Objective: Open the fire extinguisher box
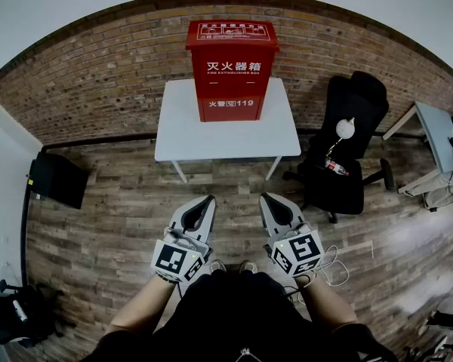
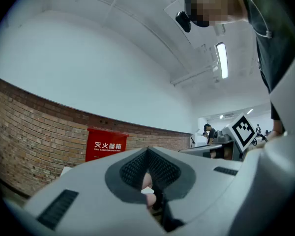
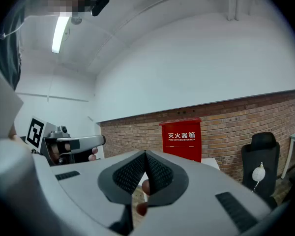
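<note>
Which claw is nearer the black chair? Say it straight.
Right. In the head view the right claw sits left of and below the chair; the left claw is farther left, beyond the right one.

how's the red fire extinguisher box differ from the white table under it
The fire extinguisher box is red with white lettering; the table is plain white. The box is tall, upright and closed; the table is a low flat top on thin legs. The box stands on the table; the table stands on the wood floor. Both sit by the brick wall.
</note>
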A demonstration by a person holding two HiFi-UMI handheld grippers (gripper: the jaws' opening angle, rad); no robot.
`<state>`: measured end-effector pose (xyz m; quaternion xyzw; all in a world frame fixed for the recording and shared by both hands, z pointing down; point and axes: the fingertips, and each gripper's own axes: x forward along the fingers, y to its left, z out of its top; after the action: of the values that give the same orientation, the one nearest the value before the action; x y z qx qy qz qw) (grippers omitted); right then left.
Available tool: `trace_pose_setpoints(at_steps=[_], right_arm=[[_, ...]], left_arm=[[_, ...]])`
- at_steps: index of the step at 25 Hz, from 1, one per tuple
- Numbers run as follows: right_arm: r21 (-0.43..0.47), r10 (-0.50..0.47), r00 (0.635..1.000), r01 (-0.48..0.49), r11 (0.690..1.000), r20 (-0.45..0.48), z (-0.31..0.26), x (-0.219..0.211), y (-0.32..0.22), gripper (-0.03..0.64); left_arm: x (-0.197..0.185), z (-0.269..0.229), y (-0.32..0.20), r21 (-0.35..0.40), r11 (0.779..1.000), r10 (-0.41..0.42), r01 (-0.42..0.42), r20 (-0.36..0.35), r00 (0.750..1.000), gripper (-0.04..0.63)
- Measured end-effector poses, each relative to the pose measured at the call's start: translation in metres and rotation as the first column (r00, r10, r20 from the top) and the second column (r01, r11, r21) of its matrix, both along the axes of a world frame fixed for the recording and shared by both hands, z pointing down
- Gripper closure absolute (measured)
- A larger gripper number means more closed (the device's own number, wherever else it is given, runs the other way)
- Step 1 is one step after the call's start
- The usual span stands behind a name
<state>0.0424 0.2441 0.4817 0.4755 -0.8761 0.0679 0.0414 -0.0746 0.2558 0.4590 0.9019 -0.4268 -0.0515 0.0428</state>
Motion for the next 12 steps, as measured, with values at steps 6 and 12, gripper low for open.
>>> trace_pose_setpoints(at_steps=[6, 12], right_arm=[[-0.014, 0.011, 1.0, -0.011, 1.0, 0.002, 0.004, -0.0007, 0.0034, 0.598], [-0.021, 0.042, 0.999, -0.042, 0.999, 0.007, 0.0043, -0.0054, -0.0029, 0.598]], left_arm=[[-0.0023, 0.0005, 0.0029, -0.014, 1.0, 0.005, -0.006, -0.006, 1.0, 0.551], [-0.0088, 0.0033, -0.0017, -0.031, 0.999, 0.016, -0.017, -0.015, 1.0, 0.551]])
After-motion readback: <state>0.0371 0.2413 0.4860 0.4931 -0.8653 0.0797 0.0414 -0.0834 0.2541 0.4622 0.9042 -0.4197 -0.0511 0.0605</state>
